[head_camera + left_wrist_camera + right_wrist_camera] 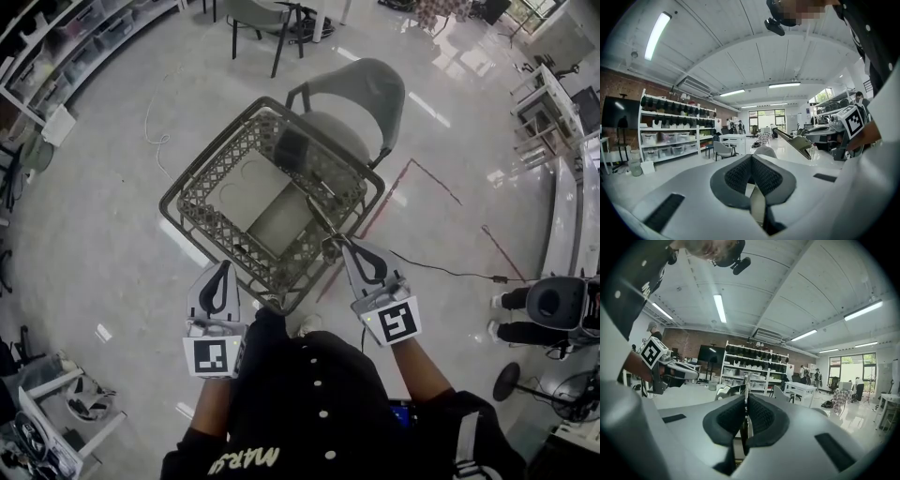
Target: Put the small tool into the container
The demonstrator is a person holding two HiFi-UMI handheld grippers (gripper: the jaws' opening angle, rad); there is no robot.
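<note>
The right hand-held gripper [350,246] was clamped on the small metal tool [324,214], whose thin shaft reached in over the near right rim of the lattice basket [184,184]. The left hand-held gripper [224,269] was closed and empty, just outside the basket's near rim. Open floor [103,234] lay left of the basket.

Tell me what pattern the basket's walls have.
The basket has open lattice walls, clearest in the head view.

The head view looks steeply down on the wire basket [272,202] from close above. Each gripper view sits low behind its own jaws, facing level across the room beyond the basket. Both probably share the same shelving rack [670,129].
</note>
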